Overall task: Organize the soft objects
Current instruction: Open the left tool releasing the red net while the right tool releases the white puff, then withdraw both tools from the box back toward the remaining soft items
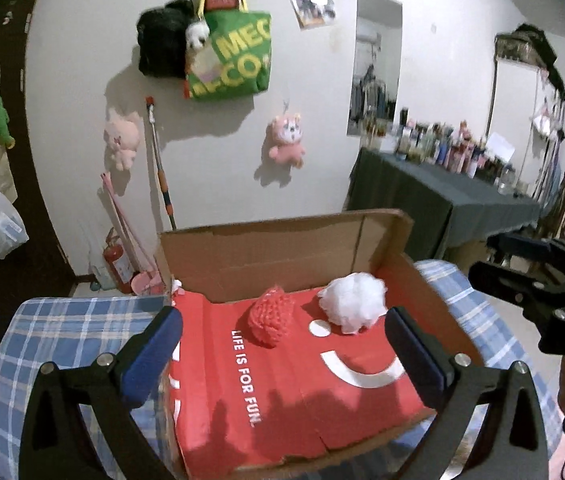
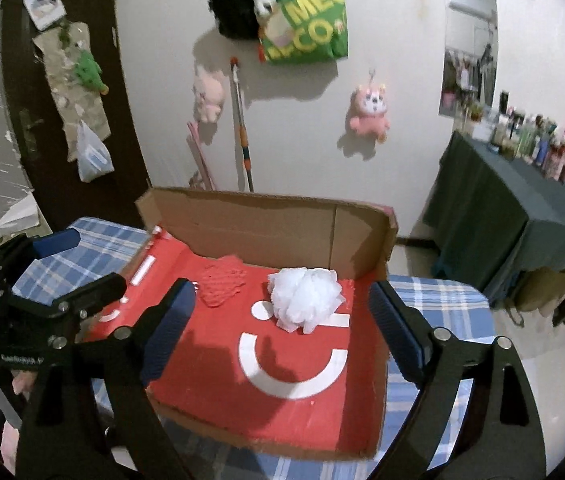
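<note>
Your landmark is the open cardboard box point(image 1: 362, 236) with the red inner floor, sitting on the blue plaid cloth point(image 1: 66, 324). Both soft things lie on that red floor, toward the box's upright back wall. The red knitted piece point(image 1: 268, 315) rests near the middle of the floor, just beside the white "LIFE IS FOR FUN" lettering. The white fluffy ball point(image 1: 355, 303) sits to its right, close but apart from it, above the printed white smile and touching one of the white dots.

Your left gripper point(image 1: 282, 346) hovers over the near part of the box with its jaws spread wide; nothing is between the blue pads, and both soft things lie beyond the fingertips. Your right gripper point(image 2: 282, 320) is likewise over the box's near edge, jaws wide and empty, with the white ball lying on the floor beyond and between the tips, untouched. In the right wrist view your left gripper shows at the box's left side.

Behind the box, a green tote bag point(image 1: 234, 56) and a pink plush toy point(image 1: 287, 138) hang on the wall.
</note>
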`<move>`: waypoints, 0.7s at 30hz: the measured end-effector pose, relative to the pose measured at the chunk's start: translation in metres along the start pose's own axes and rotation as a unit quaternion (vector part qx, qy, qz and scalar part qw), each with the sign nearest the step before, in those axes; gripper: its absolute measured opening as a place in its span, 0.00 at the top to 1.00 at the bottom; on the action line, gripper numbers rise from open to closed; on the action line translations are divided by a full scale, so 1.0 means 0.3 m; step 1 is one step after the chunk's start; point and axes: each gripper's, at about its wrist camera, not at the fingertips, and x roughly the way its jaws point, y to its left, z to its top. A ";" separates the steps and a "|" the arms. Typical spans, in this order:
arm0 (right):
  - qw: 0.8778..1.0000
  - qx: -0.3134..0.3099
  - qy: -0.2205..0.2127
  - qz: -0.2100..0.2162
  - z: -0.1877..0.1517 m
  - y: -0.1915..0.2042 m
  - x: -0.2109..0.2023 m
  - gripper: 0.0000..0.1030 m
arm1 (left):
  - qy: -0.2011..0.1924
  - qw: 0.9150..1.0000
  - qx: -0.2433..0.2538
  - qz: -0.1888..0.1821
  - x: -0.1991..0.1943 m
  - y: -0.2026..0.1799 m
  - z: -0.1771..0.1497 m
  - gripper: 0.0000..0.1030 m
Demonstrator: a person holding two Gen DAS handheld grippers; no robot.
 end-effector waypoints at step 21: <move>0.991 -0.020 -0.131 -0.017 -0.404 0.107 -0.533 0.11 | -0.121 0.993 0.008 0.008 -0.488 -0.107 -0.350 0.00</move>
